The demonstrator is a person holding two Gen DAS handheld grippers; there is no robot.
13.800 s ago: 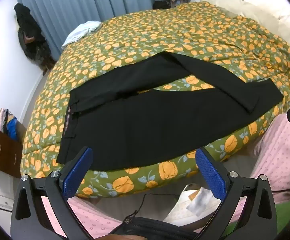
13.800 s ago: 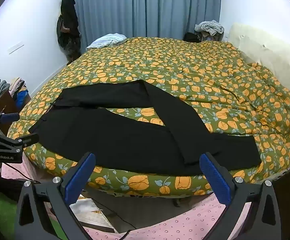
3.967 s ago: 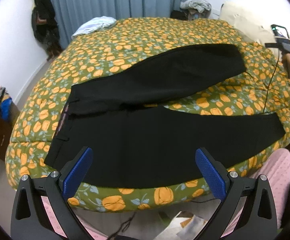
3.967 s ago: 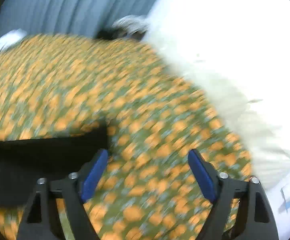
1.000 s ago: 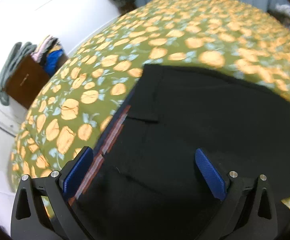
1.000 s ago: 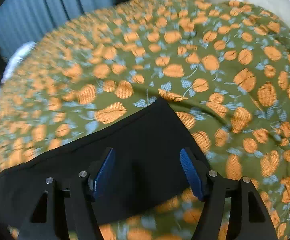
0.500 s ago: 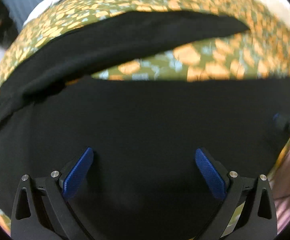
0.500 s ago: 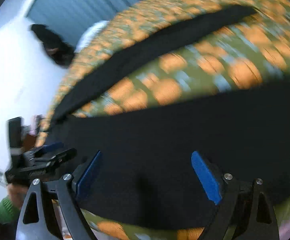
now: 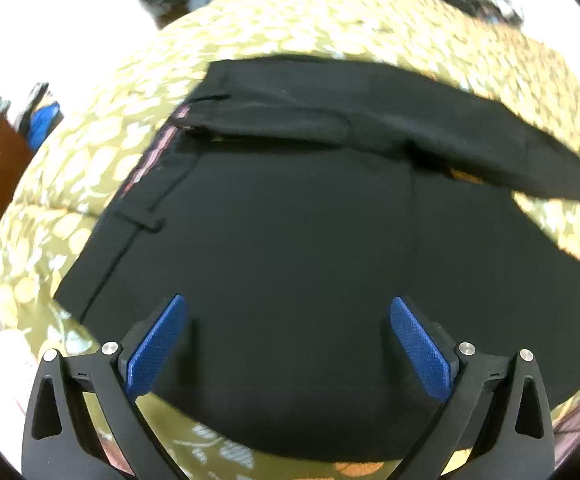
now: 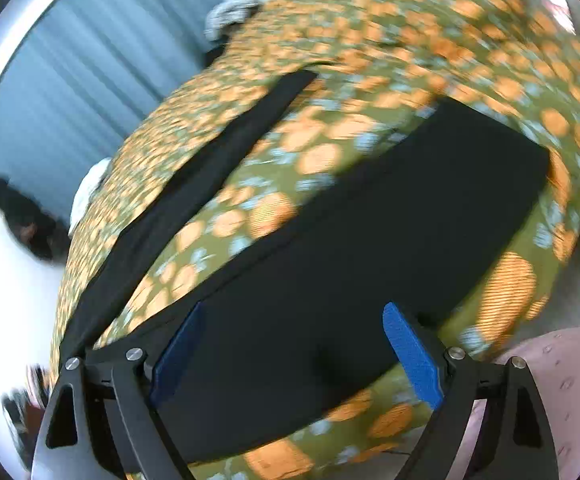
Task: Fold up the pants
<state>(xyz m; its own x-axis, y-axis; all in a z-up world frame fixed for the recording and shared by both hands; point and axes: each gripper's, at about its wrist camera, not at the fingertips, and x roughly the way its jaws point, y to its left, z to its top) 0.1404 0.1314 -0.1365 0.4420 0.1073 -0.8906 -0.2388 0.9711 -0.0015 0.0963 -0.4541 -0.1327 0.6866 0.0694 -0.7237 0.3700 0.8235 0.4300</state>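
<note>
Both grippers hang over the black pants (image 9: 290,240) on the bed: left gripper (image 9: 288,344) and right gripper (image 10: 297,352) spread wide, holding nothing.

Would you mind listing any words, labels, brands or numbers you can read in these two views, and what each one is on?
None can be read.
The striped band inside the waistband of the black pants is too blurred to show any lettering.
The bedspread carries only a printed pattern.

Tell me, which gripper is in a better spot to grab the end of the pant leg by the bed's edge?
Probably the right gripper. It hangs open over the near leg of the black pants, whose hem shows in its view. The left gripper, also open, hangs near the waistband.
</note>
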